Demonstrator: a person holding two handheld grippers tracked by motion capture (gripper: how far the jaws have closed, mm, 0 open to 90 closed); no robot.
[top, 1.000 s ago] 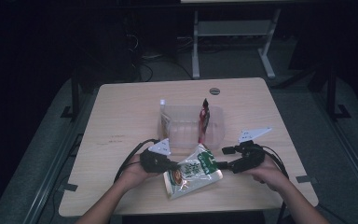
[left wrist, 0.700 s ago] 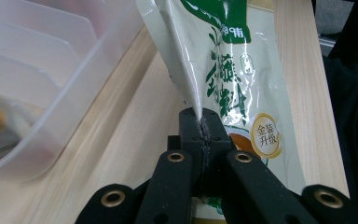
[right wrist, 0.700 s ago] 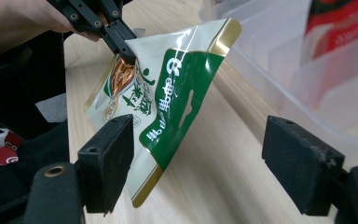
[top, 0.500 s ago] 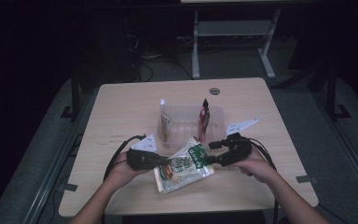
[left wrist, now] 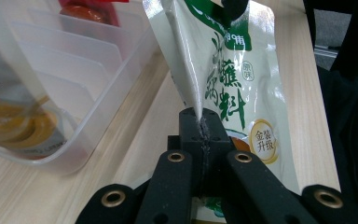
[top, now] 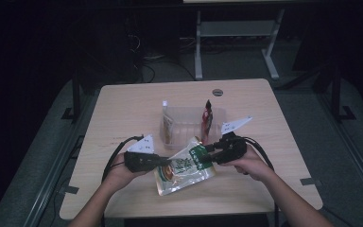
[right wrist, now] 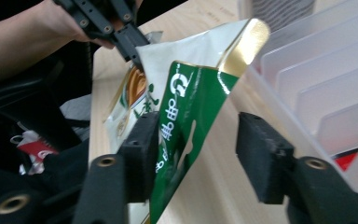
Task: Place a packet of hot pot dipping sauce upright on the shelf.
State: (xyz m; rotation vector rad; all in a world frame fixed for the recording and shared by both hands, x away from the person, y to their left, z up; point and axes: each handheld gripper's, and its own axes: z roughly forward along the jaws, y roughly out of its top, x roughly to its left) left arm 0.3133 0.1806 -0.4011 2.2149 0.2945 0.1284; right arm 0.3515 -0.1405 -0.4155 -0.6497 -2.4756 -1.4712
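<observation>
A person is sitting at a wooden table (top: pixel 123 109), working a two-jaw gripper in each hand on a green and white pouch (top: pixel 185 165) printed with Chinese characters. The left gripper (top: pixel 166 161) is clamped fully shut on a side fold of the pouch (left wrist: pixel 223 79), its two black jaws pressed together with the foil edge pinched in the seam between them. The right gripper (top: pixel 207 150) is facing it from the opposite side, with the pouch's green top corner (right wrist: pixel 186 116) standing between its jaws; these jaws have just been closing and are now about half open. One pad (right wrist: pixel 142 140) is lying against the foil, while the other pad (right wrist: pixel 261 154) is standing apart from it. The pouch is hanging tilted between the two grippers, lifted off the table at its upper end. Just beyond both grippers a clear plastic bin (top: pixel 189 124) with dividers is sitting, holding a yellowish packet (top: pixel 168 127) at one end and a red packet (top: pixel 206 118) at the other
</observation>
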